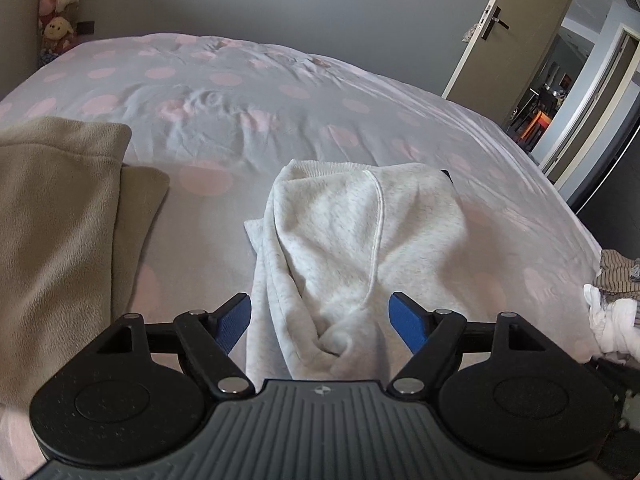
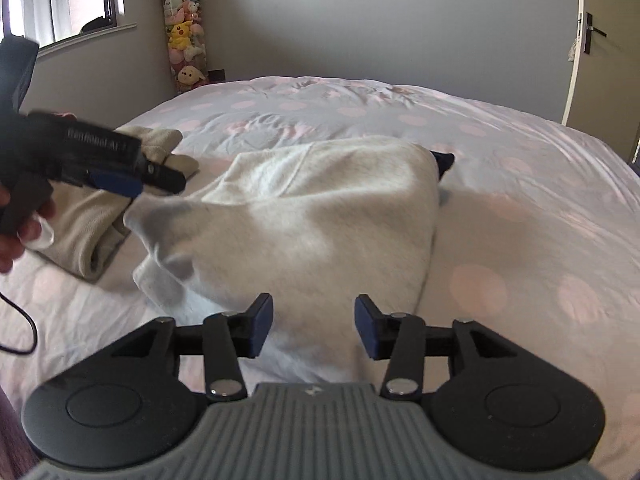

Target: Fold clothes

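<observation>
Sweatshirt fabric (image 1: pixel 352 240), pale grey and fleecy with a raised seam, lies bunched mid-bed on the pink-dotted sheet (image 1: pixel 240 92), covering all but a corner of something dark blue (image 2: pixel 443 160). Left of it sits a folded beige fleece (image 1: pixel 60 200). Both the left gripper (image 1: pixel 320 318) and right gripper (image 2: pixel 314 326) hang over its near edge, blue pads spread apart, gripping nothing.

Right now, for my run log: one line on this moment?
task: fold clothes | left gripper: open | right gripper: open | grey sweatshirt: bunched on bed, unheld
</observation>
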Tool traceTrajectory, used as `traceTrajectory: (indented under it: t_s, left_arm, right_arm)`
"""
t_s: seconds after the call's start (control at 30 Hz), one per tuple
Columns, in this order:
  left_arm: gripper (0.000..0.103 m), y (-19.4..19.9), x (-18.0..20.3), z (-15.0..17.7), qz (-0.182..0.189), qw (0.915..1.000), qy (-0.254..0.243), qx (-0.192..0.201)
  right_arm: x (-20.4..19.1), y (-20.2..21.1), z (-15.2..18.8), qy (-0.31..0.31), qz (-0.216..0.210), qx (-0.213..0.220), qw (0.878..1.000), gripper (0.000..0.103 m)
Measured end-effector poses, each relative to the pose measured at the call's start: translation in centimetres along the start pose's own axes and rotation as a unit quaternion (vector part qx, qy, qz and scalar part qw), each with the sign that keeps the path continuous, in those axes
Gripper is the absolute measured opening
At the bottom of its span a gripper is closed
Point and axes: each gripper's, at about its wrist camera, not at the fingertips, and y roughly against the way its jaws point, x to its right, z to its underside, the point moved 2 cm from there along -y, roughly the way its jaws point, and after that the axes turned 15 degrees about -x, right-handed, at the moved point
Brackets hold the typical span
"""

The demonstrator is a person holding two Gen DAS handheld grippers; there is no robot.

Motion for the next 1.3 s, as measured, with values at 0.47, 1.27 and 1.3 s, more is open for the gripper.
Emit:
traceTrajectory:
  t_s: [0.47, 1.27, 1.3]
  left_arm:
    - [0.022, -2.0, -0.3, 2.2, 0.050, 0.9979, 0.039, -0.012]
    - [0.022, -5.3, -4.6, 5.2, 0.022, 0.9898, 0.124, -0.067]
    - [0.023, -4.9, -4.6, 5.4, 0.020, 0.9897, 0.125, -0.067]
  right_arm:
    - [3.7, -4.8, 3.9, -0.081, 0.014, -0.058, 0.995, 0.037]
    - [4.6, -5.9, 4.8, -0.110, -0.048, -0.085, 0.989, 0.016]
    - [4.7, -6.0, 4.9, -0.113, -0.050, -0.089, 0.988, 0.014]
